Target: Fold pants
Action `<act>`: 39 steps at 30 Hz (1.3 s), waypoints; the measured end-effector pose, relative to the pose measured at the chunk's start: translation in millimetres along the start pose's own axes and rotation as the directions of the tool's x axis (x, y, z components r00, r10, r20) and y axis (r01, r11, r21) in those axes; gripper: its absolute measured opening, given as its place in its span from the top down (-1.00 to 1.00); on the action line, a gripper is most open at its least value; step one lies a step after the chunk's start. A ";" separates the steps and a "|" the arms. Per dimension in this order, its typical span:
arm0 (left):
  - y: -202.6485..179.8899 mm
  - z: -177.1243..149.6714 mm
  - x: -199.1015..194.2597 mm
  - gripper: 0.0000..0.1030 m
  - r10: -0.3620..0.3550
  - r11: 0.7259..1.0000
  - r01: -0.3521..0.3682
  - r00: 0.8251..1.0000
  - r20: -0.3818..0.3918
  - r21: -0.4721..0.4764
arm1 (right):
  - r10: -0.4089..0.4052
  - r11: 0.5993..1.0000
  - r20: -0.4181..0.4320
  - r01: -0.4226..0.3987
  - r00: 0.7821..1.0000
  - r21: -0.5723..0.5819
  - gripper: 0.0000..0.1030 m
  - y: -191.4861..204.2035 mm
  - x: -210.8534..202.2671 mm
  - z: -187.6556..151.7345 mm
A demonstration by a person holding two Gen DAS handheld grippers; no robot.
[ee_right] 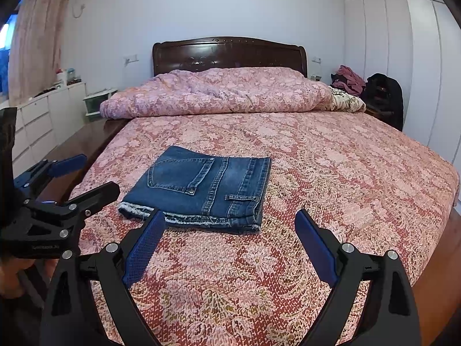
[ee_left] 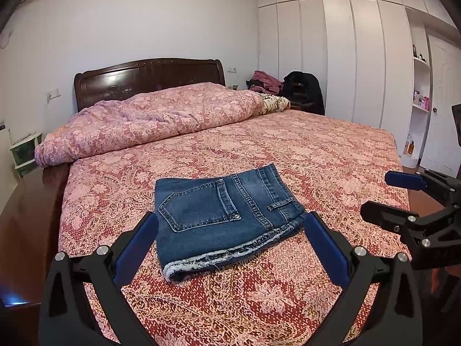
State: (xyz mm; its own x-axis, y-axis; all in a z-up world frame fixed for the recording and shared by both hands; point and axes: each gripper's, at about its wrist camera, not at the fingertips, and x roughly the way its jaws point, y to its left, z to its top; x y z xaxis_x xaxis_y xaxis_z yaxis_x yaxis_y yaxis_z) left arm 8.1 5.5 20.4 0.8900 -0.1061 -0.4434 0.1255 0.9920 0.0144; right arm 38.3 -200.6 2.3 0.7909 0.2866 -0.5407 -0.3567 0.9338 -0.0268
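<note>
The blue denim pants (ee_left: 222,216) lie folded into a compact rectangle on the red and pink patterned bedspread (ee_left: 317,155), back pocket up and frayed hem toward me. They also show in the right wrist view (ee_right: 201,187). My left gripper (ee_left: 230,225) is open and empty, held just short of the pants' near edge. My right gripper (ee_right: 230,222) is open and empty, held near the pants' near right corner. Each gripper shows in the other's view, the right one (ee_left: 383,193) and the left one (ee_right: 95,173), both apart from the denim.
A rolled pink duvet (ee_left: 149,121) lies across the head of the bed below the dark wooden headboard (ee_left: 149,77). Clothes (ee_left: 288,86) are piled at the far right by white wardrobes (ee_left: 360,57). White drawers (ee_right: 43,121) stand left of the bed.
</note>
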 end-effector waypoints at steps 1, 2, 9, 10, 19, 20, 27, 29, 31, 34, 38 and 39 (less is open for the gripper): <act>-0.4 -0.2 0.5 -0.96 0.000 1.000 0.000 1.000 -0.001 0.001 | 0.000 1.000 -0.001 0.000 1.000 -0.001 -0.76 -0.2 0.4 0.0; -0.6 -0.3 0.7 -0.96 0.000 1.000 0.000 1.000 -0.001 0.002 | 0.000 1.000 -0.002 0.000 1.000 -0.002 -0.76 -0.4 0.7 0.1; 0.6 -2.0 1.7 -0.96 0.000 1.000 0.000 1.000 -0.006 -0.008 | 0.001 1.000 -0.007 -0.001 1.000 -0.001 -0.76 -1.2 1.9 0.5; 0.9 -2.1 1.8 -0.96 0.000 1.000 0.000 1.000 -0.007 -0.010 | 0.001 1.000 -0.008 -0.001 1.000 -0.002 -0.76 -1.0 2.0 0.0; 1.1 -3.0 2.0 -0.96 0.000 1.000 0.000 1.000 -0.010 -0.011 | 0.002 1.000 -0.009 -0.002 1.000 -0.002 -0.76 0.2 1.7 0.3; 1.4 -3.0 2.4 -0.96 -0.001 1.000 0.001 1.000 -0.010 -0.010 | 0.003 1.000 -0.010 -0.003 1.000 -0.001 -0.76 0.3 2.1 0.3; 1.3 -2.8 3.2 -0.96 -0.002 1.000 0.002 1.000 -0.013 -0.008 | 0.005 1.000 -0.014 -0.005 1.000 -0.002 -0.76 0.3 3.0 -0.7; 1.2 -2.8 3.2 -0.96 -0.002 1.000 0.002 1.000 -0.014 -0.009 | 0.007 1.000 -0.015 -0.007 1.000 -0.003 -0.76 -0.2 3.2 -1.2; 1.3 -2.8 3.2 -0.96 -0.002 1.000 0.002 1.000 -0.013 -0.008 | 0.007 1.000 -0.016 -0.007 1.000 -0.003 -0.76 -0.3 3.2 -1.6; 1.3 -2.8 3.3 -0.96 -0.003 1.000 0.003 1.000 -0.015 -0.008 | 0.008 1.000 -0.018 -0.008 1.000 -0.001 -0.76 -0.5 3.3 -2.7; 0.9 -2.6 3.5 -0.96 -0.006 1.000 0.006 1.000 -0.020 -0.007 | 0.009 1.000 -0.020 -0.009 1.000 0.000 -0.76 -1.0 3.5 -3.3; 0.4 -2.2 3.9 -0.96 -0.007 1.000 0.007 1.000 -0.026 -0.006 | 0.008 1.000 -0.020 -0.008 1.000 -0.001 -0.76 -0.9 3.4 -3.2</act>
State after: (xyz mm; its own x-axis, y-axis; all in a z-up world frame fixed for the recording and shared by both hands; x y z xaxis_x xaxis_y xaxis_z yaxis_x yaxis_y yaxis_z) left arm 10.7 5.7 16.6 0.8775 -0.1110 -0.4666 0.1288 0.9917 0.0062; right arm 39.8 -201.2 -2.2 0.7782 0.2896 -0.5572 -0.3635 0.9313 -0.0236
